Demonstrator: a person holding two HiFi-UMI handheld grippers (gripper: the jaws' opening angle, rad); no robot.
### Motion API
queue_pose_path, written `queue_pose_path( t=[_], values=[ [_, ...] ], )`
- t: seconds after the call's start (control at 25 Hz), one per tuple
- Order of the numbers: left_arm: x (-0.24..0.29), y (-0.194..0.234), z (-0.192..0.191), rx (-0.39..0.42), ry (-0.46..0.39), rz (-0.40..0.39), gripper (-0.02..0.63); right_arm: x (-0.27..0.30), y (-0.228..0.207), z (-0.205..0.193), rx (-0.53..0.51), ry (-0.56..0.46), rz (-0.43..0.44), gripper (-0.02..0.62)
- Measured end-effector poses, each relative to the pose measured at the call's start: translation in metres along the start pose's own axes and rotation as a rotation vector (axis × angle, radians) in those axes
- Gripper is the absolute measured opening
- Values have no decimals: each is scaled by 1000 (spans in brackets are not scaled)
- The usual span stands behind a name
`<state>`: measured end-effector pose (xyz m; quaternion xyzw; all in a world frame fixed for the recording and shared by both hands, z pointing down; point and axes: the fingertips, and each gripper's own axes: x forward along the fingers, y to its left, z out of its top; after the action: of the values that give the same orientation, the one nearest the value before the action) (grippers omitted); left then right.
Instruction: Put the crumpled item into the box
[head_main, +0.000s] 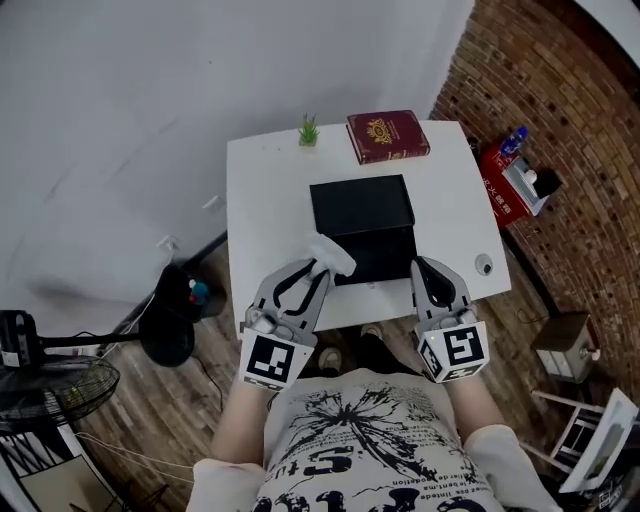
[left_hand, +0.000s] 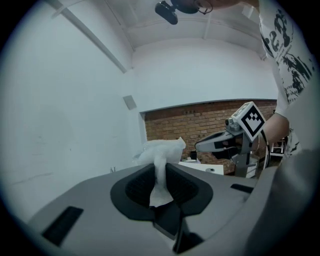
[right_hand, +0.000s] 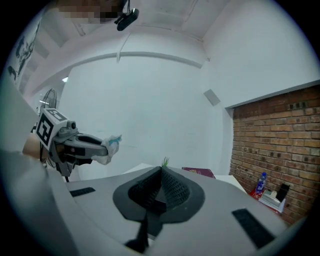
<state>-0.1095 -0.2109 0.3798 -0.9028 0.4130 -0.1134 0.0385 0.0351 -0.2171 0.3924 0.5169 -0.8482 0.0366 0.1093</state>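
Note:
My left gripper is shut on a crumpled white tissue, which sticks out past its tips just at the near left edge of the open black box. In the left gripper view the tissue is pinched between the dark pads. My right gripper hovers at the near right corner of the box with its jaws shut and nothing between them; in the right gripper view its pads meet. That view also shows the left gripper with the tissue at its tip.
The box sits on a small white table. A maroon book and a tiny green plant stand at the table's far edge, and a small round object lies near the right front corner. A fan stands on the floor at left.

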Motion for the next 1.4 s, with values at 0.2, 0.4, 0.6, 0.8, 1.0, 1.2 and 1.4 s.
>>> queue_pose_path(
  t=[0.2,0.4,0.6,0.8,1.0,1.2,1.4],
  values=[
    [42,-9,-40,-3,163,-55,77,30,-22,-10,0,23,58,15],
    [87,-30,-89,62,345,-139,77,48,-46,-37,17,58,121,15],
    [128,-53,-129,127,485,-244,78,61,-72,-66,46,108,135,15],
    [161,-74,-156,195,607,-341,79,68,-96,-84,81,128,154,15],
    [184,-84,-183,212,692,-419,80,75,-116,-97,85,143,157,15],
    [197,-91,-204,167,758,-460,80,77,-130,-105,78,152,167,15],
    [201,-96,-223,182,823,-482,86,76,-136,-112,90,167,163,15]
  ],
)
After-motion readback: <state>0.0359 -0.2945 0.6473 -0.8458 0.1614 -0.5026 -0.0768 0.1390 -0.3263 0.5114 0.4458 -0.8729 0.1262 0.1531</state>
